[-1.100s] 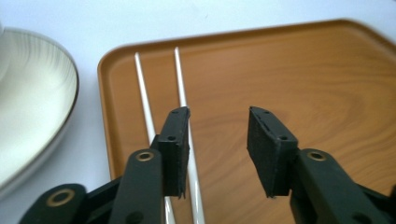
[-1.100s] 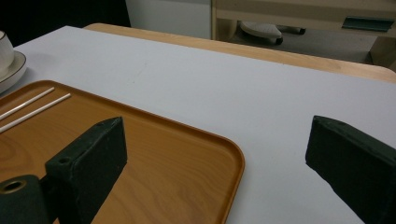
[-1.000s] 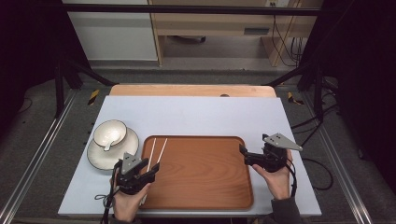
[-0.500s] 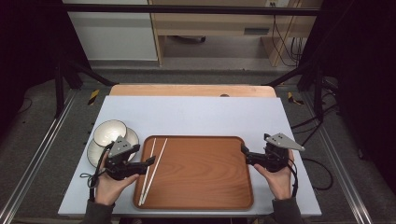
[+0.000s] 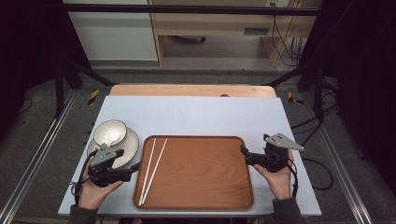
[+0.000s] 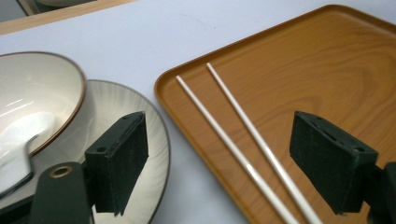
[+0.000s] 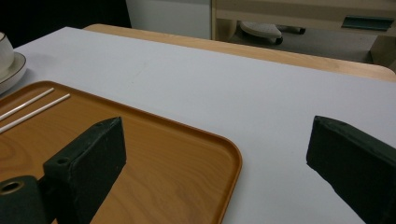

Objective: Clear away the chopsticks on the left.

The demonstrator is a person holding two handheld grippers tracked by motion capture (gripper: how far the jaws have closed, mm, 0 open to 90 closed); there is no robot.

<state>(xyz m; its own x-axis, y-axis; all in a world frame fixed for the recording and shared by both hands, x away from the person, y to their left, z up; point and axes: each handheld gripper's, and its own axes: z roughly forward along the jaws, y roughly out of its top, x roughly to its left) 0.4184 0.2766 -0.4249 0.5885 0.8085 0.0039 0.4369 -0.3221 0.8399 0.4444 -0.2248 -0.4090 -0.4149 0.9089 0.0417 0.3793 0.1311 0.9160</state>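
Since a second ago the left hand-held gripper (image 5: 133,170) has swung off the tray (image 5: 205,186), leaving the chopsticks (image 5: 152,169) there, and hangs wide open and empty beside the plate (image 6: 140,140) and bowl (image 5: 110,132), likely next, while the right hand-held gripper (image 5: 243,154) waits open and empty at the tray's right edge.

a wooden tray (image 5: 201,186) sits mid-table with two white chopsticks (image 5: 152,170) along its left side. a bowl (image 5: 110,132) rests on a plate (image 5: 130,144) beside it. each hand holds a gripper at a tray edge.
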